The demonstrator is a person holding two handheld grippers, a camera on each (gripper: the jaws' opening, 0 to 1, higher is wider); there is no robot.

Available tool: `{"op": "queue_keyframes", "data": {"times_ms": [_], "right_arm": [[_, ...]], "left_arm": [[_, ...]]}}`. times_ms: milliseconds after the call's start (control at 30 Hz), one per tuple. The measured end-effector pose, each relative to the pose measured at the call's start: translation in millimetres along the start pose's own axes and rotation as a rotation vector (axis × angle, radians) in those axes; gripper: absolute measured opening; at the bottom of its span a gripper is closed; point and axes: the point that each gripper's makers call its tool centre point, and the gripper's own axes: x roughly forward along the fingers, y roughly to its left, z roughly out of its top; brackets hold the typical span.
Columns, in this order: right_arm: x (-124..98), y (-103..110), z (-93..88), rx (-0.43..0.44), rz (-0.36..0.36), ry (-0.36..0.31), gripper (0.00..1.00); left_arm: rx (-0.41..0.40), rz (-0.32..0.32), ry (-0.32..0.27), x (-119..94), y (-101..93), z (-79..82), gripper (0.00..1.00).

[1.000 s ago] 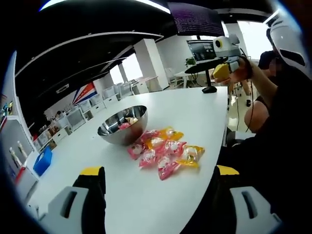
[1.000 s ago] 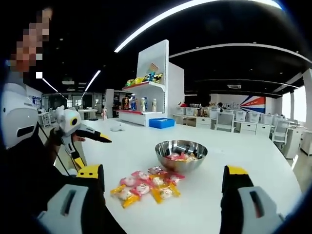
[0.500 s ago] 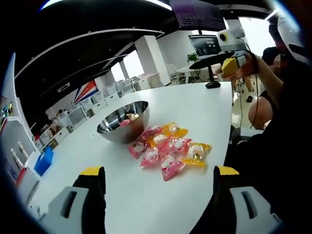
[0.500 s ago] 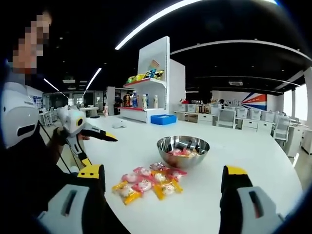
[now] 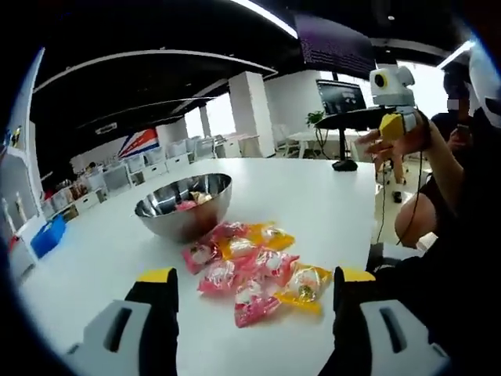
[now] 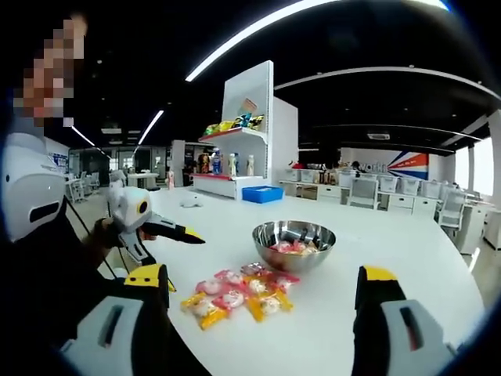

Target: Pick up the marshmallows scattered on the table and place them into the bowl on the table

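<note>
1. Left tool (image 5: pixel 246 286): jaws are standing spread, nothing between them, hovering above the bench (image 5: pixel 329 196). The marshmallows (image 5: pixel 246 262), in pink and yellow wrappers, are lying in a loose cluster at 12 o'clock of the jaws, touching and overlapping one another.
2. Bowl (image 5: pixel 184 205): steel, sitting just past the cluster at 11 o'clock in the left gripper view; a few packets are lying inside it.
3. Right tool (image 6: pixel 262 286): jaws also spread and empty; the cluster is lying at 12 o'clock and the bowl beyond it at 1 o'clock in the right gripper view.
4. Step in hand, as judged: approaching for a pick; most of the task is left.
5. Doing it well: take an edge packet, not the middle, so neighbours are not dragged along. Close on the puffed body rather than the slippery wrapper tail.
6. Risk: both tools are aiming at one small cluster; working opposite edges should be avoiding a clash.
</note>
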Motion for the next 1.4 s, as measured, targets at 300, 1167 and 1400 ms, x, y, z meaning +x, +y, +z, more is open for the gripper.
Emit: {"op": "queue_keyframes", "data": {"times_ms": [300,1167,1400], "right_arm": [[-5,-6,-3.9,0.015,-0.013,-0.005,0.94],[-4,-2,-9.1,0.033,0.004,0.000,0.94],[-4,-1,-11.0,0.036,0.009,0.004,0.93]], "left_arm": [[-0.158,0.043,0.049,29,13.2,-29.6,0.64],[-0.244,0.118,0.042,42,24.7,-51.3,0.33],[-0.207,0.111,0.045,42,21.7,-52.4,0.23]]}}
